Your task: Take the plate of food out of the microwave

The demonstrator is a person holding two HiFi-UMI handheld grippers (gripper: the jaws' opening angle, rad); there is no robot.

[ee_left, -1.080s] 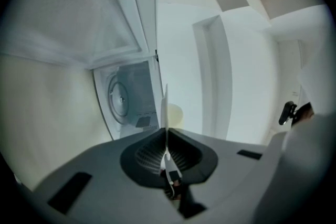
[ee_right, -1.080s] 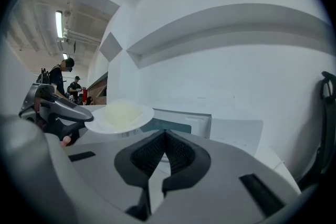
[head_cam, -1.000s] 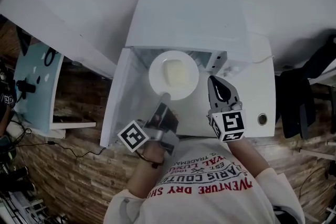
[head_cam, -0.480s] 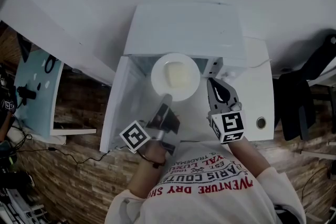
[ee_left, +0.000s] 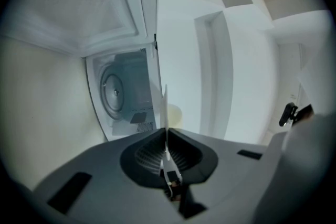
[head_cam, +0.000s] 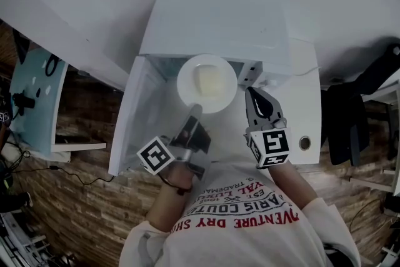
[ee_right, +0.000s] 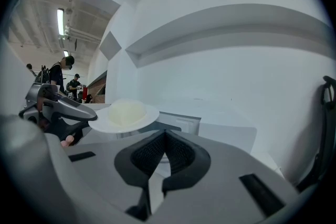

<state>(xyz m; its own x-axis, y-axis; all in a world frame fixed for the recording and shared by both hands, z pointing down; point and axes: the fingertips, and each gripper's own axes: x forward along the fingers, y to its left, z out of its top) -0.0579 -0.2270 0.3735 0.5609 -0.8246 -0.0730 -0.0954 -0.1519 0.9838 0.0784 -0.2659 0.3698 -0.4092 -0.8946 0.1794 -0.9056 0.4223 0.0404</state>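
Note:
A white plate (head_cam: 187, 89) with a pale mound of food (head_cam: 209, 79) hangs level just in front of the open white microwave (head_cam: 215, 22). My left gripper (head_cam: 194, 112) is shut on the plate's near rim. In the left gripper view the plate (ee_left: 165, 107) shows edge-on, pinched between the jaws, with the microwave cavity (ee_left: 123, 94) and its turntable behind. My right gripper (head_cam: 255, 97) is shut and holds nothing, to the right of the plate and apart from it. In the right gripper view the plate (ee_right: 102, 122) floats to the left of my right gripper (ee_right: 165, 136).
The microwave door (head_cam: 134, 115) swings open to the left. The microwave stands on a white counter (head_cam: 306, 115) with a round hole (head_cam: 304, 143) at its right front. Dark cloth (head_cam: 350, 115) hangs to the right. People stand far off in the right gripper view.
The head view has shifted slightly. The plate stays held by the left gripper in front of the microwave opening; the right gripper has barely moved.

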